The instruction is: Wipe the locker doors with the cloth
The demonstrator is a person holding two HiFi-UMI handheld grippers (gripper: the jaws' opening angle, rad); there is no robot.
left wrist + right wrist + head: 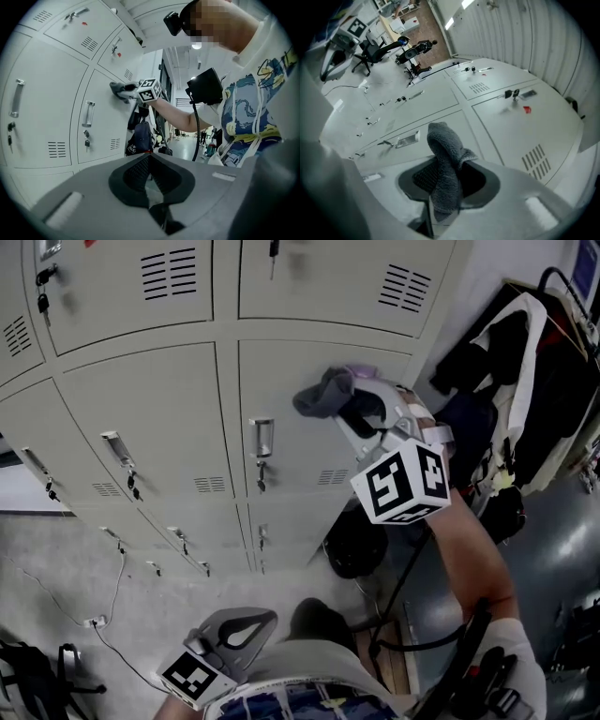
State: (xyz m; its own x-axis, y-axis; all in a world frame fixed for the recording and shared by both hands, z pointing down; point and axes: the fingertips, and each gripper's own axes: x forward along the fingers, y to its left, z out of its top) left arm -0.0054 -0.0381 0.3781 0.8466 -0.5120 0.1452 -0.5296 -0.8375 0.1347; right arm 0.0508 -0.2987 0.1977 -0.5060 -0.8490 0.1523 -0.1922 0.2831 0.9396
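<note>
Right hand-held gripper (449,180), jaws clamped on the grey cloth (446,150), presents the cloth's free fold to the locker door (295,465), above and to the right of the door handle (261,438); the fold looks pressed to the panel, though contact cannot be confirmed. Left hand-held gripper (151,185), jaws together and empty, hangs well below the handle. Judged step: wiping this door, mid-pass. The next move calls for firm pressure and a sweep toward the handle, then to the doors beyond it.

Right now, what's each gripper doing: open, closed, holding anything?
Left gripper: closed, nothing in it.
Right gripper: closed on the grey cloth.
</note>
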